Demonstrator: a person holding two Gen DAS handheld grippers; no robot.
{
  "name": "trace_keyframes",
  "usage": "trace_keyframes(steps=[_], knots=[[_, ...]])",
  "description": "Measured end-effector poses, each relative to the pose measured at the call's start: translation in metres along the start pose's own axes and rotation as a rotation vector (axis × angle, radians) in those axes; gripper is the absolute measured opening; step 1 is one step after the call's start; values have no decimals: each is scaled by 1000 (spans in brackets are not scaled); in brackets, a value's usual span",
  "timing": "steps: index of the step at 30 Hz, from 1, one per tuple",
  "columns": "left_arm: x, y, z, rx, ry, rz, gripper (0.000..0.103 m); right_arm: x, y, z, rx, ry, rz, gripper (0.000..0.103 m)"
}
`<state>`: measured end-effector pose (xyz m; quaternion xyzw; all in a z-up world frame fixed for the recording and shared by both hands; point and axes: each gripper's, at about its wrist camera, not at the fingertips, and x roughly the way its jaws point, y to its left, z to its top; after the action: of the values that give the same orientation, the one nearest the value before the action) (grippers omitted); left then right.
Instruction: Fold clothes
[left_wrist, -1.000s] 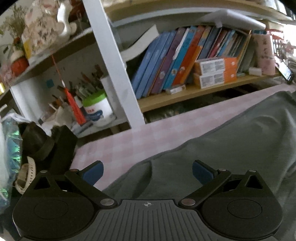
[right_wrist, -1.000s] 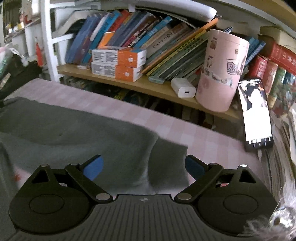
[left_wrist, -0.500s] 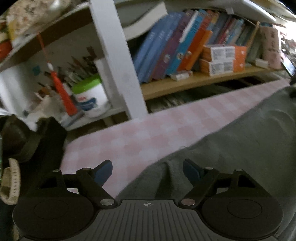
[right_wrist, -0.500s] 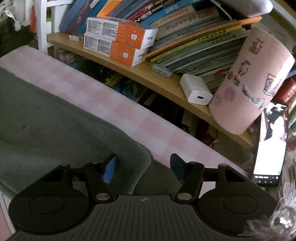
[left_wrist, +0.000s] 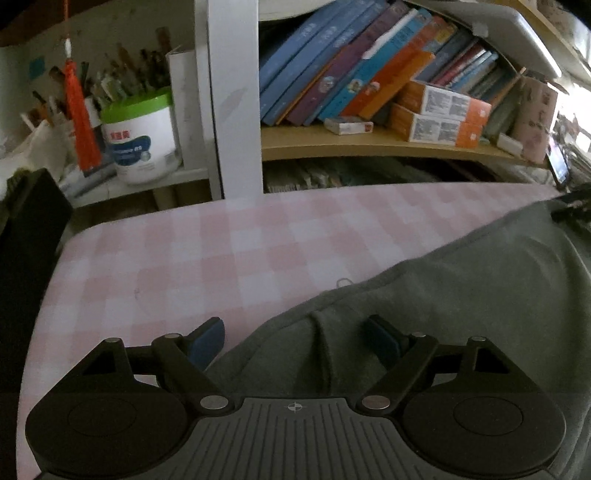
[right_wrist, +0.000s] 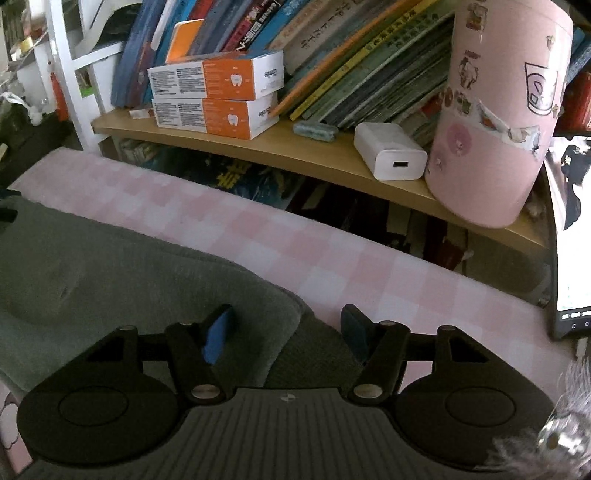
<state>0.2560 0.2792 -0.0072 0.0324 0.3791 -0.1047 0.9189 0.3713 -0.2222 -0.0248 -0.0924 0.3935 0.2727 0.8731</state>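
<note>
Lying limp on the pink-checked tabletop (left_wrist: 229, 254), the soft grey garment (left_wrist: 461, 295) is best pinched at its far corners, each straddled by the unclamped left gripper (left_wrist: 293, 341) and right gripper (right_wrist: 284, 332)

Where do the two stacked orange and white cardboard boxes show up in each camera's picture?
Left wrist view: the two stacked orange and white cardboard boxes sit upper right, on the wooden shelf.
Right wrist view: the boxes sit upper left, same shelf.
Shared landmark: the tall pink sticker-covered cylinder, right of the boxes in both.
</note>
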Motion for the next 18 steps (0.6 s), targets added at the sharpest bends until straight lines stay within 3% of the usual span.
trace_keyframes(steps=[1,2,3,4,5,6,9,11,13,18], knots=[[-1,-1,0,3,3,-5,79,-1,1,-1,1,-2,0,54],[-2,-3,1,9,5,-15,67,-2,1,-1,3,0,4,49],[-4,-6,1,20,6,-30,47,-4,2,-1,8,3,14,34],[-6,-10,2,32,6,-44,38,-5,3,-1,12,6,22,21],[-8,-14,1,43,4,-42,24,-7,7,-2,19,8,16,18],[-9,-20,0,55,-1,-13,17,-9,10,-3,25,9,9,16],[-13,-40,-3,112,-30,99,9,-15,31,-10,-35,-22,-84,14],[-22,-45,0,126,-90,156,9,-26,44,-9,-87,-102,-164,14],[-39,-44,4,77,-168,164,9,-42,53,-8,-114,-183,-210,14],[-73,-51,-5,69,-233,155,9,-87,70,-15,-132,-289,-249,14]])
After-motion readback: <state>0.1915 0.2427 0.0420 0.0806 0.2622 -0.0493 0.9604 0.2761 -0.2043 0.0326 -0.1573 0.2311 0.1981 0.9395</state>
